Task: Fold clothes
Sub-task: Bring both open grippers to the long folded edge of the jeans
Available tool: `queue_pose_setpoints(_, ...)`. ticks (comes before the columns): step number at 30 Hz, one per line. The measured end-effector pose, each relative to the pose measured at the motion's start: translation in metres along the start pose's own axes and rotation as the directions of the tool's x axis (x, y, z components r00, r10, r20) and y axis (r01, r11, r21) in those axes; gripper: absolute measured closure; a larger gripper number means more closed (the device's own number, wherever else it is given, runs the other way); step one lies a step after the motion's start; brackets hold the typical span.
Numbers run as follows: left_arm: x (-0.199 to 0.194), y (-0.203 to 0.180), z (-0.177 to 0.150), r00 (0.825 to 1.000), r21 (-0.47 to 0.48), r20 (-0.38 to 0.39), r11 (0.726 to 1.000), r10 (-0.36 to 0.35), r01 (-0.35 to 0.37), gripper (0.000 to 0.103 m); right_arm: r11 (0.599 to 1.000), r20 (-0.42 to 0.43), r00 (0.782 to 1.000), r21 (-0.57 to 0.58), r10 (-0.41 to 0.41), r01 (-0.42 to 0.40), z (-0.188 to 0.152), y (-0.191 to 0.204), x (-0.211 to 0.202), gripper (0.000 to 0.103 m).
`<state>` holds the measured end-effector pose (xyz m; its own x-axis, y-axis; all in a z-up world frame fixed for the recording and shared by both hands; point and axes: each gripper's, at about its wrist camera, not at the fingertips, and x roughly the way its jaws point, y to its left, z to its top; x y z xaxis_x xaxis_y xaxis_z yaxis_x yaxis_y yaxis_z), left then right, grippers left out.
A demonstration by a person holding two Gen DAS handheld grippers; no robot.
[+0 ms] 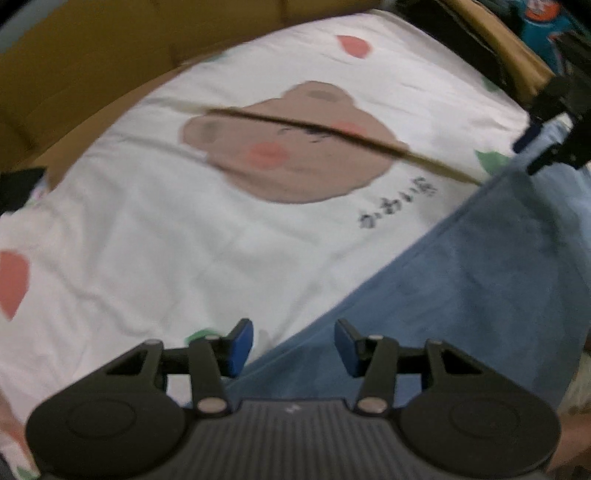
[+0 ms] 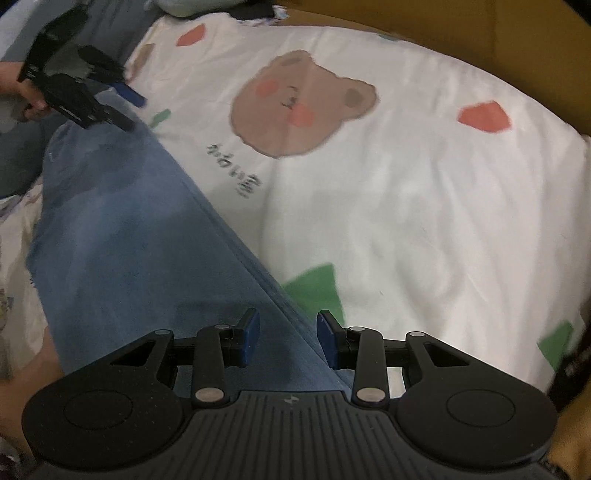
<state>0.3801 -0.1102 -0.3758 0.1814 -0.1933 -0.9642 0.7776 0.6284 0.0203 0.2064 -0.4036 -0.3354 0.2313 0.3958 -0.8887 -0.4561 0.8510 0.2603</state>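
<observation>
A pair of blue jeans point(image 1: 461, 280) lies flat on a white bedsheet point(image 1: 147, 240) printed with a brown bear face. In the right wrist view the jeans point(image 2: 122, 236) run from the near centre to the far left. My left gripper point(image 1: 293, 347) is open and empty, hovering over the jeans' long edge. My right gripper point(image 2: 288, 338) is open and empty over the other end of the same edge. Each gripper shows in the other's view: the right one point(image 1: 532, 155) at the far right, the left one point(image 2: 129, 110) at the far left.
A mustard-yellow headboard or cushion point(image 1: 92, 55) borders the far side of the bed, and shows in the right wrist view point(image 2: 461, 33) too. A thin dark strap point(image 1: 314, 129) crosses the bear print. Colourful items point(image 1: 543, 26) sit beyond the bed's corner.
</observation>
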Motion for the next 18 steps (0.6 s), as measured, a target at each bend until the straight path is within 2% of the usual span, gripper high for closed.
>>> queue_pose_setpoints(5, 0.007, -0.020, 0.007, 0.999, 0.082, -0.007, 0.995, -0.051, 0.052, 0.060, 0.999, 0.008, 1.000, -0.041, 0.029, -0.029, 0.012, 0.010, 0.011, 0.062)
queue_pose_setpoints(8, 0.014, -0.023, 0.008, 0.998, 0.111, -0.028, 0.992, -0.051, 0.054, 0.063, 0.998, 0.018, 0.999, -0.035, 0.049, -0.048, 0.017, 0.011, 0.019, 0.062)
queue_pose_setpoints(11, 0.022, -0.021, 0.006, 0.997, 0.119, -0.051, 0.991, -0.060, 0.066, 0.071, 0.996, 0.019, 0.997, -0.049, 0.072, -0.071, 0.021, 0.015, 0.025, 0.064)
queue_pose_setpoints(13, 0.028, -0.024, 0.004, 0.996, 0.151, -0.070, 0.986, -0.057, 0.067, 0.076, 0.994, 0.015, 0.996, -0.068, 0.083, -0.082, 0.022, 0.018, 0.030, 0.064)
queue_pose_setpoints(18, 0.043, -0.028, 0.004, 0.994, 0.233, -0.108, 0.972, 0.007, 0.018, 0.076, 0.989, -0.009, 0.996, -0.119, 0.084, -0.085, 0.026, 0.025, 0.041, 0.064)
